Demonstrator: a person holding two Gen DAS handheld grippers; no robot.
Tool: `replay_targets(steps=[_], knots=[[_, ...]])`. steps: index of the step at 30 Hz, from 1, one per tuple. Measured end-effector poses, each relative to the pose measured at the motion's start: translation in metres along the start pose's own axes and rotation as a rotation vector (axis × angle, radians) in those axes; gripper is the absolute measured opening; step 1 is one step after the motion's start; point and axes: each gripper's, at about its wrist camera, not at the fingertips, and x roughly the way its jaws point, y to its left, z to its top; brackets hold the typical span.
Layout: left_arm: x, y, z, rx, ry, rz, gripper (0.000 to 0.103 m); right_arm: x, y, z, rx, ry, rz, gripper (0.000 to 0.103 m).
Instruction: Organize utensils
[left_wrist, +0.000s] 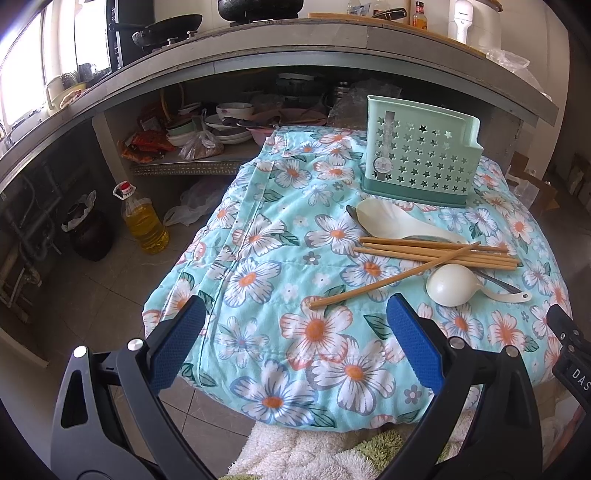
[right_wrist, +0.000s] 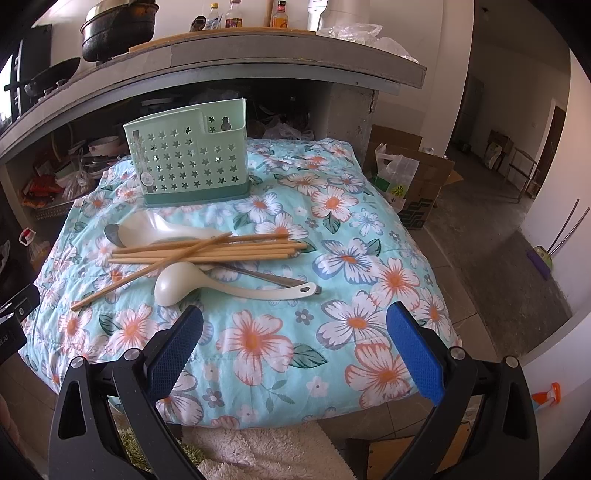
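The metal spoon (right_wrist: 114, 233) lies mostly hidden under the rice paddle (right_wrist: 155, 227) and chopsticks (right_wrist: 207, 251), only its bowl and part of its handle showing. The holder's (left_wrist: 419, 151) interior cannot be seen from the left wrist view. Bottle labels on the counter (right_wrist: 236, 48) are too small to read.

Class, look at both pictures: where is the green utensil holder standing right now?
The green utensil holder stands upright at the far end of the flowered quilt, just behind the pile of chopsticks and spoons, below the kitchen counter.
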Motion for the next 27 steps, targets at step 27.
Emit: replay_targets(steps=[27], knots=[[-0.0047, -0.0021, 0.0030, 0.015, -0.012, -0.019, 0.095, -0.0012, -0.0003, -0.0002, 0.004, -0.003, 0.000, 0.097]])
